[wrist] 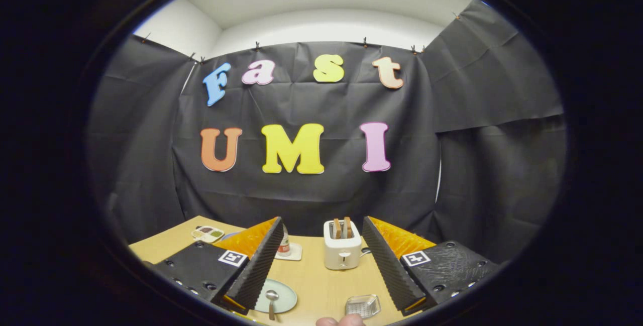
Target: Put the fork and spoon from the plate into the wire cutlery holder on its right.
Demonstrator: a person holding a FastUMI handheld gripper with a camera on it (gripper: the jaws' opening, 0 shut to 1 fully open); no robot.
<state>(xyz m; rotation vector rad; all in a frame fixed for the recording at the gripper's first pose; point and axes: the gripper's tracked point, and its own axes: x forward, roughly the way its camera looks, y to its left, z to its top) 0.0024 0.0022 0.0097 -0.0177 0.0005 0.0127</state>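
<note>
From the gripper view, the gripper point(321, 265) hangs above the desk point(316, 281) with its fingers spread wide, holding nothing. The plate point(284, 298) lies by the left finger with a spoon point(272, 300) on it. The wire cutlery holder point(362, 306) sits to its right, near the right finger. A toaster point(342, 250) stands beyond them, and a fingertip point(341, 321) shows in front.

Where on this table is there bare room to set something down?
Bare wood lies between the plate and the wire holder, running up to the toaster, all inside the open claw. It is crowded behind the fingers: a bottle on its coaster and a tray at the far corner.
</note>
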